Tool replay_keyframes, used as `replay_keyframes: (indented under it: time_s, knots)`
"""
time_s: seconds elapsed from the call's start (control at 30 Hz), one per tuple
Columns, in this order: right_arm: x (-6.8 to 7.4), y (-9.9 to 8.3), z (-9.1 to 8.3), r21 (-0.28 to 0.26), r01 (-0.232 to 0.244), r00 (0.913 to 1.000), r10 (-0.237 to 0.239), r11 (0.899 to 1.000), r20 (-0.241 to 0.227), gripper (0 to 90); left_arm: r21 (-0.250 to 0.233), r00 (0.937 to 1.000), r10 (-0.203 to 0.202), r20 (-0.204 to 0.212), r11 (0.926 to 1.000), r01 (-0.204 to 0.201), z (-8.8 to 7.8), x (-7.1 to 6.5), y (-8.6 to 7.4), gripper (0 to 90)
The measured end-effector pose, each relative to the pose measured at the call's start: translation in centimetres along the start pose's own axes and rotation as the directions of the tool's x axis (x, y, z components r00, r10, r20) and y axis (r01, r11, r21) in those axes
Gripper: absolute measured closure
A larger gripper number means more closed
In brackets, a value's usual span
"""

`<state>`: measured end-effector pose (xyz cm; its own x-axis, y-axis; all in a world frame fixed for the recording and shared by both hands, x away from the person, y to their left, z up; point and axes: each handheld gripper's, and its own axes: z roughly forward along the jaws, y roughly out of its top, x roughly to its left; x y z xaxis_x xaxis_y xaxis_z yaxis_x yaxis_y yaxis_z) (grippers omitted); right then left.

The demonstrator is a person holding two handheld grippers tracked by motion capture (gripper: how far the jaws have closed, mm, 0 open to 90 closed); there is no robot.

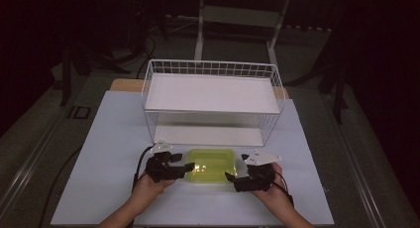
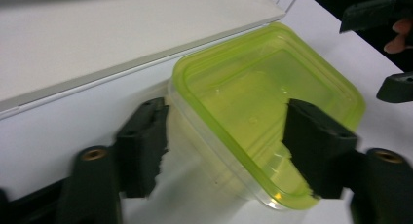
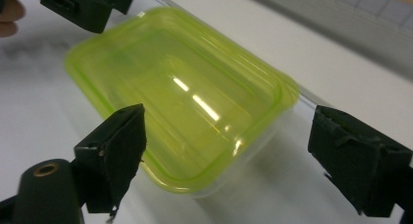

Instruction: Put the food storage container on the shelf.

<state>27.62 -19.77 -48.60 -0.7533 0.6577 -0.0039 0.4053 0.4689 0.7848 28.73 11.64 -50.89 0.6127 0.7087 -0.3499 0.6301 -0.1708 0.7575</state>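
Container (image 1: 210, 165) with green lid sits on table (image 1: 99, 153) before wire rack (image 1: 213, 101), not yet lifted. Left claw (image 1: 189, 166) straddling one corner, no firm pinch visible; right claw (image 1: 233, 177) open around opposite corner.

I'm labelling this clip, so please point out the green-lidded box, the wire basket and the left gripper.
box (image 1: 210, 163): high view, middle of its green lid.
wire basket (image 1: 213, 68): high view, back rim.
left gripper (image 2: 226, 148): left gripper view, midway between its fingertips, over the box corner.

Left hand-held gripper (image 1: 189, 166) jaws part-closed, right hand-held gripper (image 1: 229, 177) jaws apart
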Motion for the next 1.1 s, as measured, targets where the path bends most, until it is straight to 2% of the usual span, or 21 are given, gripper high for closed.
replay_keyframes:
  time_s: [0.13,0.23,0.33,0.4,0.57,0.77,0.83,1.1]
  knots:
    - [-0.5,-0.7,0.6,0.015,-0.044,0.9990,0.044,0.999,-0.001,19.8,0.034,0.9998,-0.022,0.001,0.9992,0.022,0.3,0.2,-0.2,47.0]
    - [-0.7,-1.0,1.0,0.044,-0.064,0.9980,0.064,0.997,0.004,21.9,0.064,0.9989,-0.039,0.027,0.9972,0.037,0.6,0.4,-0.4,54.2]
    - [-0.9,-1.0,1.3,0.072,-0.077,0.9970,0.077,0.994,0.009,26.5,0.068,0.9976,-0.052,0.045,0.9965,0.049,0.6,0.3,-0.6,57.7]
    - [-1.1,-1.1,1.3,0.073,-0.093,0.9956,0.094,0.993,-0.006,31.5,0.062,0.9989,-0.034,0.034,0.9976,0.031,0.6,0.0,-0.7,58.9]
    - [-0.7,-0.8,1.0,0.076,-0.073,0.9972,0.074,0.994,-0.008,44.2,0.058,0.9993,-0.012,0.036,0.9983,0.010,0.2,-0.5,-0.9,62.2]
    - [-0.3,-0.7,0.7,0.080,-0.068,0.9975,0.069,0.994,-0.014,51.9,0.056,0.9993,0.017,0.034,0.9982,-0.019,-0.1,-0.9,-1.1,64.0]
    - [-0.2,-0.7,0.5,0.084,-0.069,0.9976,0.070,0.994,-0.006,55.9,0.059,0.9990,0.005,0.045,0.9982,-0.008,-0.1,-1.0,-1.1,65.4]
    - [0.1,-0.7,0.1,0.101,-0.101,0.9943,0.104,0.990,-0.024,61.0,0.073,0.9982,0.016,0.058,0.9971,-0.020,-0.4,-1.3,-1.2,69.7]
